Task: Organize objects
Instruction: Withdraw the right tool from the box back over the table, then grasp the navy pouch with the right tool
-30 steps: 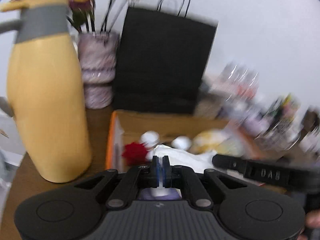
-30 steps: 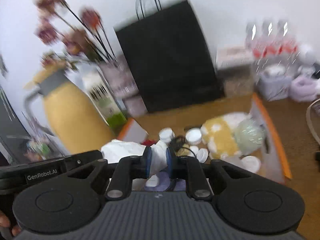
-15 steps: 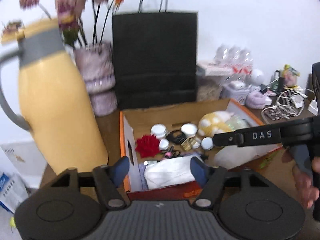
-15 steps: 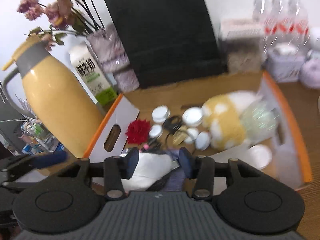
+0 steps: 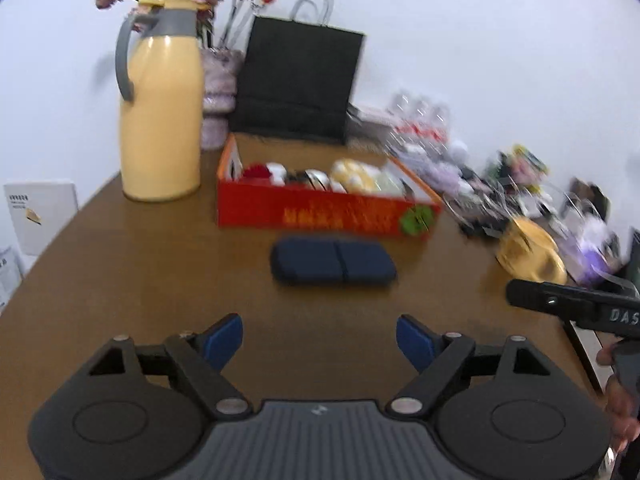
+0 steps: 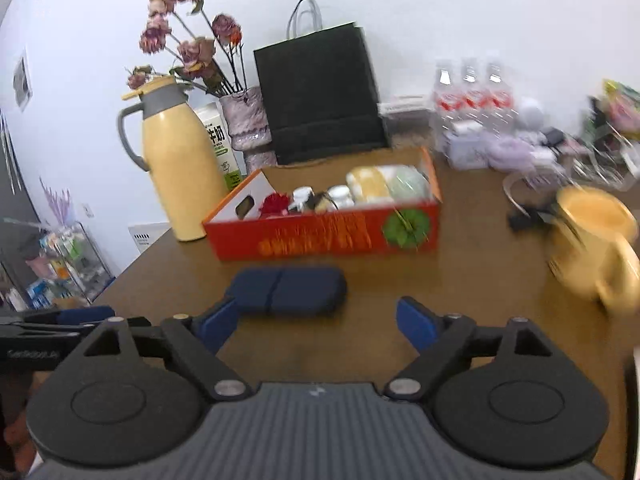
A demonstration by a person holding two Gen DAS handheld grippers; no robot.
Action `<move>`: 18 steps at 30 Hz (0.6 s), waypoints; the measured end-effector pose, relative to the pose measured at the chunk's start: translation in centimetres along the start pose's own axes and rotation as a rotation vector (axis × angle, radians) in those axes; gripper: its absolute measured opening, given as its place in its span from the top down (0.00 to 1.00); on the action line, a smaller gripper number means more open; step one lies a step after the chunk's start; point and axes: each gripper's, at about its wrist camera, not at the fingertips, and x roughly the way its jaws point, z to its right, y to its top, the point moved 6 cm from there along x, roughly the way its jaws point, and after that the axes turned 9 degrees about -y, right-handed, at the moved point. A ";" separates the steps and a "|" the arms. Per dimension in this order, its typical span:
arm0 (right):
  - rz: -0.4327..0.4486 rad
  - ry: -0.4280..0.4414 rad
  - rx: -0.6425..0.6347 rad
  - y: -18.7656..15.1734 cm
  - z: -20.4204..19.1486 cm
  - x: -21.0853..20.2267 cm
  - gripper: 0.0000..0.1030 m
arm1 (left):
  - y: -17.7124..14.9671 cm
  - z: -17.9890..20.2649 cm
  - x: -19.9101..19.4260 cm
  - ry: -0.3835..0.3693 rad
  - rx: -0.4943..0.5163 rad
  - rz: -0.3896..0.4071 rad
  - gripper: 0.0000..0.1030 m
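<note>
A red cardboard box [image 5: 328, 210] [image 6: 324, 236] on the brown table holds small jars, a red flower and a yellow-white soft item. A dark blue case [image 5: 334, 266] [image 6: 286, 290] lies on the table in front of the box. My left gripper [image 5: 320, 338] is open and empty, well short of the case. My right gripper [image 6: 316, 324] is open and empty, just short of the case, its left finger near the case's left end. A yellow mug [image 6: 596, 244] [image 5: 532, 256] stands at the right.
A yellow thermos jug [image 5: 160, 120] [image 6: 180, 160], a vase of dried flowers [image 6: 244, 120] and a black paper bag [image 5: 296, 84] [image 6: 320, 96] stand behind the box. Water bottles [image 6: 468, 100] and clutter fill the far right. The table edge runs along the left.
Both grippers were shut over the box's contents a second ago, the right on white cloth. They opened, let go and pulled back; now the whole box and the blue case show.
</note>
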 end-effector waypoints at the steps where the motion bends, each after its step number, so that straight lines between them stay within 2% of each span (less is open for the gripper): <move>1: -0.007 -0.012 0.007 -0.9 0.4 -1.2 0.09 | -0.6 0.0 -0.5 -0.003 0.001 -0.020 0.17; 4: -0.046 -0.011 -0.038 -2.6 0.6 -3.7 0.06 | -1.1 -0.5 -0.8 0.028 0.002 -0.036 0.16; 8: -0.003 -0.026 -0.088 -1.9 0.3 -3.8 0.03 | 0.0 -1.8 2.0 0.040 -0.005 -0.021 0.18; 11: 0.020 -0.096 -0.127 -0.7 0.0 -0.7 0.05 | 1.7 -3.4 5.7 0.034 -0.012 -0.036 0.18; 15: -0.024 -0.044 -0.111 0.5 -0.7 5.6 0.11 | 4.4 -5.6 11.1 0.007 -0.061 0.006 0.20; 18: -0.062 -0.022 -0.113 1.1 -1.6 10.9 0.19 | 5.4 -6.8 14.4 -0.027 -0.109 -0.022 0.29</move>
